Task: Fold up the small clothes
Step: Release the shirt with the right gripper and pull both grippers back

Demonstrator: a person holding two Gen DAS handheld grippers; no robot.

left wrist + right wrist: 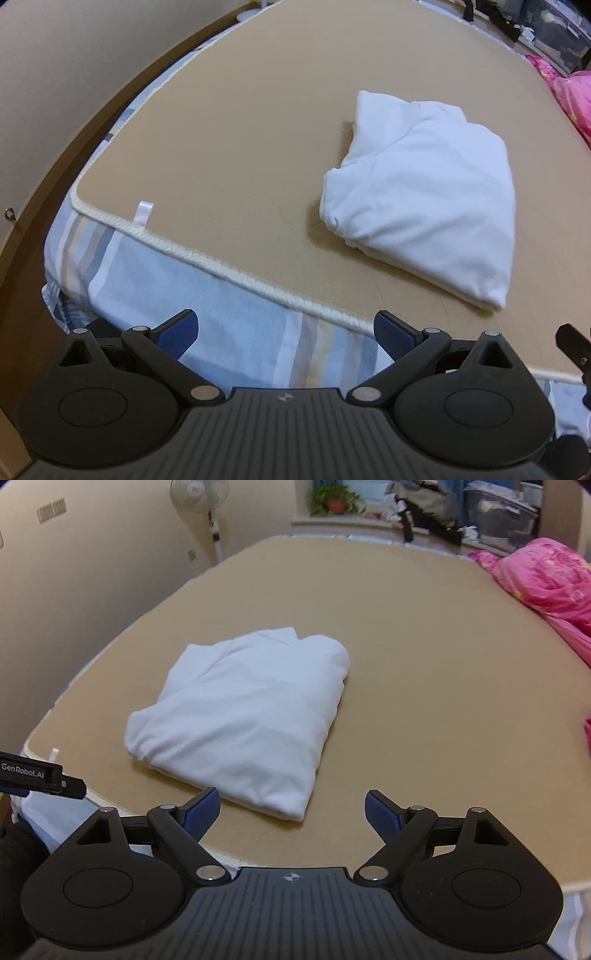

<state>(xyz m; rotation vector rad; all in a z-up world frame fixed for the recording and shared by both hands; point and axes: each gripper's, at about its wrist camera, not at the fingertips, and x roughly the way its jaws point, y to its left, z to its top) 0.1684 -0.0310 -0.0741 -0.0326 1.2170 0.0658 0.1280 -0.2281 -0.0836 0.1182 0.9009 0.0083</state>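
Note:
A white garment (424, 199) lies folded into a thick packet on the tan bed surface (258, 129). In the right wrist view the same white garment (243, 716) sits just beyond my fingers, its near corner between them but untouched. My left gripper (286, 328) is open and empty, hanging over the bed's near edge, to the left of the garment. My right gripper (291, 810) is open too, nothing pressed by its blue pads. The left gripper's body (40, 775) shows at the left edge of the right wrist view.
A pink quilt (546, 579) is bunched along the bed's right side. The striped blue mattress side (184, 288) and a wooden frame (55, 166) drop away at the near left. A standing fan (207, 502), a potted plant (332, 498) and storage boxes (498, 513) stand beyond the bed.

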